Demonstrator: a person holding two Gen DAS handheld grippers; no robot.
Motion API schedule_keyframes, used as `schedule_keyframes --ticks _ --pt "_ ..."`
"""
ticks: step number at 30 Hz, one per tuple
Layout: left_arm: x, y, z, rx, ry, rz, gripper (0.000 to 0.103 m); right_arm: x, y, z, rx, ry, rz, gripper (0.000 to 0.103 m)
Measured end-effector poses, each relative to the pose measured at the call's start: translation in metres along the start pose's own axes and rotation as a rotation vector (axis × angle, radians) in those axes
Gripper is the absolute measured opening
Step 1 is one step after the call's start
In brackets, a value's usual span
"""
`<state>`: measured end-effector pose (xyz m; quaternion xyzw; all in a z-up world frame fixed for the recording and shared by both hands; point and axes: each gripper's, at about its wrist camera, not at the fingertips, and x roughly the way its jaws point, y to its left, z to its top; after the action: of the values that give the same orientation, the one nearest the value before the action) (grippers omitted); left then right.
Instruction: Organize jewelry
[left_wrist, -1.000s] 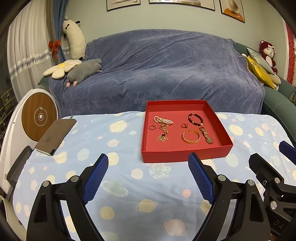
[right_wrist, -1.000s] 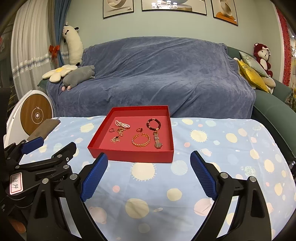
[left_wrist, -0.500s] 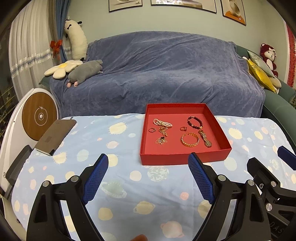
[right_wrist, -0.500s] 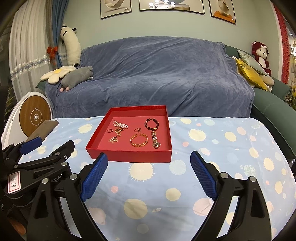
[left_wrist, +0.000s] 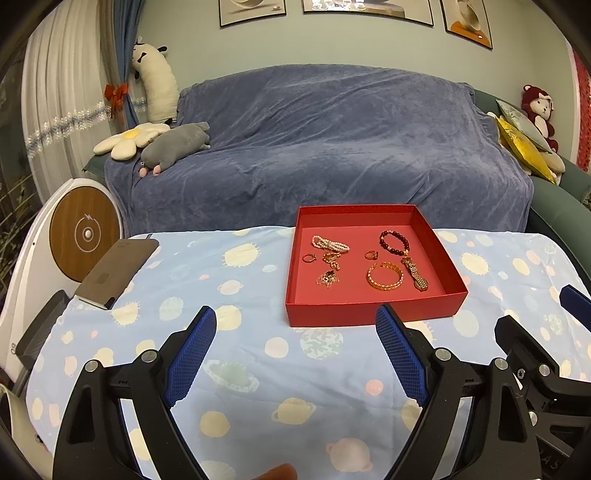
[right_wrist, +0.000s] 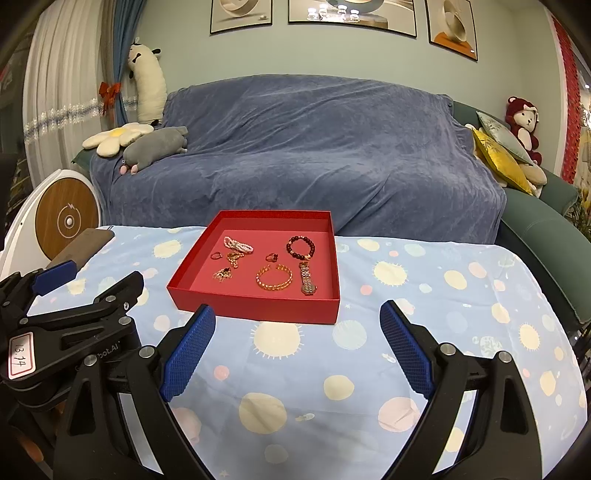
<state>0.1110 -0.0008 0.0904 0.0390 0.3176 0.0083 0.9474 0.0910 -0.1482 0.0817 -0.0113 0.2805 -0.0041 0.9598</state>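
Fingers (left_wrist: 192, 354) of your left gripper (left_wrist: 295, 354) stand wide apart, empty; your right gripper (right_wrist: 297, 352) likewise, nothing between its blue pads. Both hover over the bench (right_wrist: 443, 332), short of the red tray (left_wrist: 373, 314). Inside it lie a pearl bracelet (left_wrist: 330, 243), dark bead bracelet (left_wrist: 394, 242), gold bangle (left_wrist: 385, 276), watch (left_wrist: 415, 273) and two rings.
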Motion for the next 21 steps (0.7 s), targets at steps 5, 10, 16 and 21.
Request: schedule_keyframes --ticks 5,10,16,21 --pt "-0.0003 -0.0014 -0.0015 -0.001 0.003 -0.01 0.085 -0.0015 -0.0013 -0.002 -0.003 -0.001 -0.002 0.088" --pt "-0.0009 -0.0019 -0.0023 -0.005 0.001 -0.013 0.085 -0.001 -0.0027 -0.0022 0.0 0.0 -0.002 0.088" --pt "-0.0016 -0.0014 -0.004 -0.015 0.011 -0.03 0.085 -0.0024 -0.0047 -0.0035 -0.002 0.003 -0.004 0.088" --pt "-0.0026 -0.0025 -0.0038 -0.009 0.007 -0.021 0.085 -0.0029 -0.0053 -0.0052 -0.002 0.002 -0.007 0.088"
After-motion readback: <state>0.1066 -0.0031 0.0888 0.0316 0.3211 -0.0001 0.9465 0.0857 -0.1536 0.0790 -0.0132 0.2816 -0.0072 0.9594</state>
